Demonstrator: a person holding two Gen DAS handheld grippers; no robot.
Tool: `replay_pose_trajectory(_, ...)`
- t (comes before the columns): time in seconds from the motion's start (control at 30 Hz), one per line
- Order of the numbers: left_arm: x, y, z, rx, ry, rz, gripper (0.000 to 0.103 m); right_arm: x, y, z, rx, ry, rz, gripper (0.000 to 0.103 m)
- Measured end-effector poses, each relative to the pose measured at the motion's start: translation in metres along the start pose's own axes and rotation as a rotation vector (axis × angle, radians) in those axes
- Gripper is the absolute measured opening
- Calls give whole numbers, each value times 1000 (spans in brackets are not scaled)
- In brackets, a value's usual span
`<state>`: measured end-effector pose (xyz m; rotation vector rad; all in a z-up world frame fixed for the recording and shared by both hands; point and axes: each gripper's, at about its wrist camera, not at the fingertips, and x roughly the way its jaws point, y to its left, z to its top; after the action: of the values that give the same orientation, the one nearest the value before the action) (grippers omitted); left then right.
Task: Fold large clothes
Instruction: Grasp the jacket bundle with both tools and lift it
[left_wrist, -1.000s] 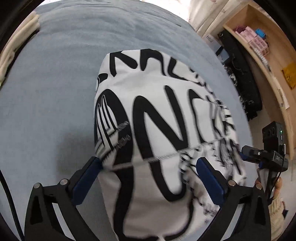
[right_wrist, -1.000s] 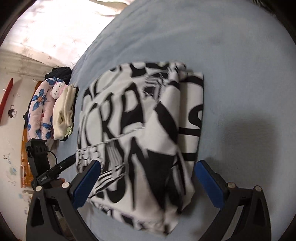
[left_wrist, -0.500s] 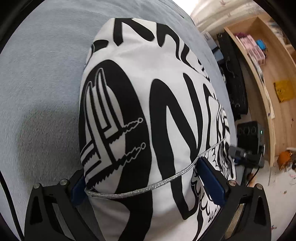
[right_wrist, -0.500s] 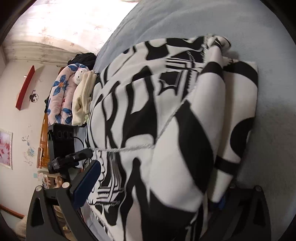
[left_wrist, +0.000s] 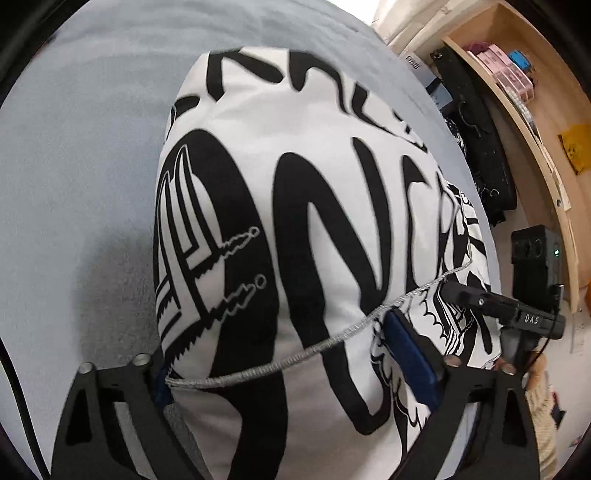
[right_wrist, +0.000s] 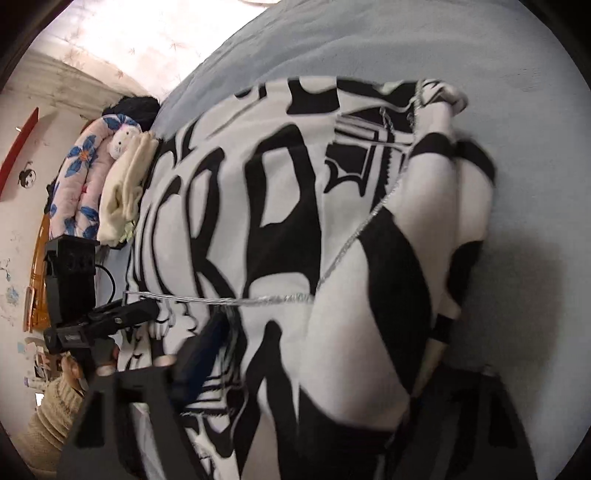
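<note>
Straddling the folded bundle from opposite ends, both grippers had the black-and-white printed garment (left_wrist: 295, 229) bulging up between their fingers, on the pale blue bed (left_wrist: 74, 155). The left gripper (left_wrist: 284, 354) had its blue-padded fingers (left_wrist: 410, 354) narrowed and pressed into the cloth on both sides, so it was gripping the near edge. The right gripper (right_wrist: 306, 373) likewise clamped thick folded layers; its far finger was buried under fabric, though the near one (right_wrist: 199, 350) pressed in visibly.

The main risk, as I judge it, was uneven grip: several stacked layers sat between the fingers, and an inner layer could slip out and let the fold sag open. The silver drawstring (left_wrist: 295, 358) ran loose across the top just ahead of the left fingers and could snag or drag.

The bed offered a soft, slightly fuzzy surface, likely to grip the cloth. Beyond the right fingers lay a floral pillow (right_wrist: 85, 166) and a cream blanket (right_wrist: 125, 188); beyond the left, a wooden shelf (left_wrist: 535, 122) and a black bag (left_wrist: 476, 140).
</note>
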<state>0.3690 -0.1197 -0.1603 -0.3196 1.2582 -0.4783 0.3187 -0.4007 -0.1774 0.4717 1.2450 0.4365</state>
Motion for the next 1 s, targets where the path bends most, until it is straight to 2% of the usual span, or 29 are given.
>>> replay_pose_trajectory(0.07, -9, -11, -2, 45, -36, 17, 75, -9, 3, -2, 7, -21, 0, 51)
replay_pose_trajectory(0.17, -24, -26, -5, 111, -74, 32, 60, -21, 17, -10, 5, -54, -3, 43)
replay_pose_trajectory(0.27, -42, -40, -12, 168, -103, 65, 54, -30, 37, -22, -8, -77, -13, 37)
replay_pose_trajectory(0.43, -78, -42, -28, 210, -143, 90, 52, -43, 67, -53, -17, -98, -10, 34)
replay_pose_trajectory(0.6, -120, -38, -52, 217, -177, 114, 52, -46, 120, -78, -20, -130, 21, 34)
replay_pose_trajectory(0.8, -194, -4, -82, 196, -220, 163, 52, -29, 198, -97, -60, -127, 77, 34)
replay_pose_trajectory(1.0, -264, 48, -92, 146, -269, 211, 52, 0, 294, -93, -140, -109, 123, 34)
